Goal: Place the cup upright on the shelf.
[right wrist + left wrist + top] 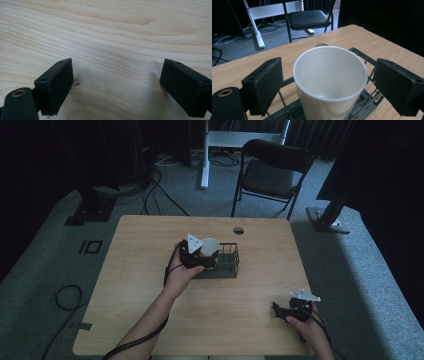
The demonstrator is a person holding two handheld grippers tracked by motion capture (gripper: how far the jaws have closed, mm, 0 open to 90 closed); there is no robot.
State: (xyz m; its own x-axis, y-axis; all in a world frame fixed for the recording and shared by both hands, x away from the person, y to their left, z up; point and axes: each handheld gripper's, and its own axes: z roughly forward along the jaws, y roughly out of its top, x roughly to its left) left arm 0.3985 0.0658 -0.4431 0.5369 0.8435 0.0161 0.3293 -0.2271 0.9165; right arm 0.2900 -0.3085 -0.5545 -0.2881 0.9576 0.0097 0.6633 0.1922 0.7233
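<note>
A white paper cup (330, 75) stands upright in a black wire basket (231, 264) near the middle of the wooden table (150, 250). My left gripper (201, 254) is open around the cup, one black pad (263, 86) on each side with a small gap to the rim. In the high view the cup (210, 245) sits at the basket's left end, just beyond the left hand. My right gripper (281, 309) rests low near the table's front right corner. It is open, and between its pads (56, 83) lies bare wood (112, 37).
A round cable hole (238, 230) sits in the table behind the basket. Beyond the far edge stand a black folding chair (272, 172) and a white desk leg (204, 157). Cables (67, 296) lie on the floor at the left. Black stand bases flank the table.
</note>
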